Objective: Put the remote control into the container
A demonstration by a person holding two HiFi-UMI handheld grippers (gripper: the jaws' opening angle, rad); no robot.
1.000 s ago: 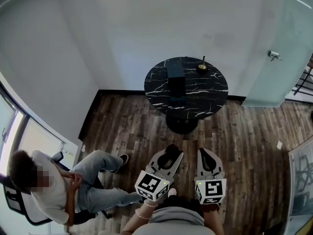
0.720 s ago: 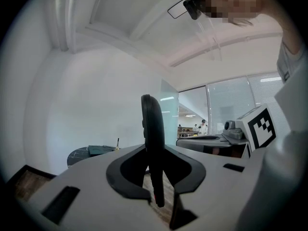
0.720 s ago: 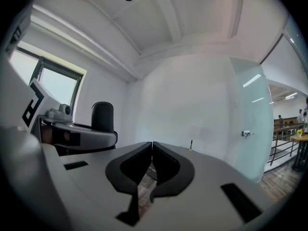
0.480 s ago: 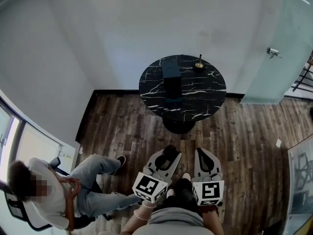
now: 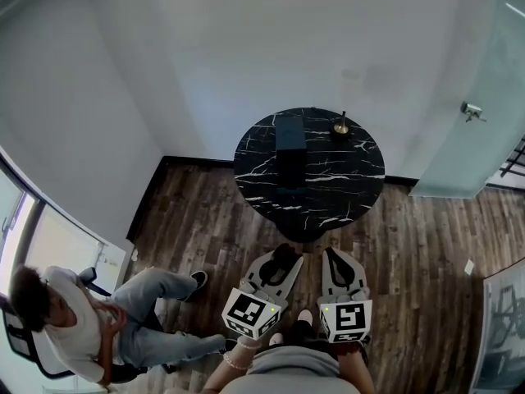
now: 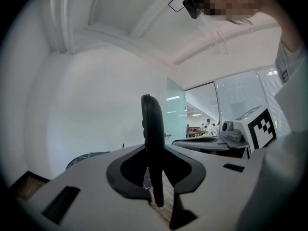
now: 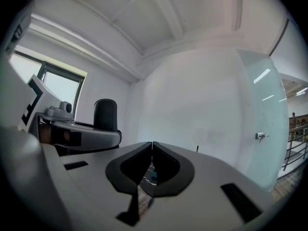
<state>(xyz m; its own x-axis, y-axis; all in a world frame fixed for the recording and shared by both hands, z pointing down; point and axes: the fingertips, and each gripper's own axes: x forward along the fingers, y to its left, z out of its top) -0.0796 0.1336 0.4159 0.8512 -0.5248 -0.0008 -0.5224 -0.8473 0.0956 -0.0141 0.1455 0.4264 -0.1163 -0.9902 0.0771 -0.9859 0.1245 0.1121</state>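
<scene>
While our left gripper (image 5: 279, 264) clamps one slim black remote control (image 6: 152, 143) on edge, our right gripper (image 7: 152, 148) is clenched empty; one dark container (image 5: 290, 132) sits on one marbled surface (image 5: 332, 179).

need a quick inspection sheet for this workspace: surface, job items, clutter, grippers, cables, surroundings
surface: round black marble table on a single pedestal
job's things: remote control stands upright between the left gripper's jaws; dark container sits on the far side of the table
clutter: small brass object beside the container, apart from it
grippers: left gripper shut on the remote control; right gripper shut with nothing in it; both are short of the table
cables: nothing seen
surroundings: wood floor, white wall, glass door at the right, seated person at the lower left
</scene>
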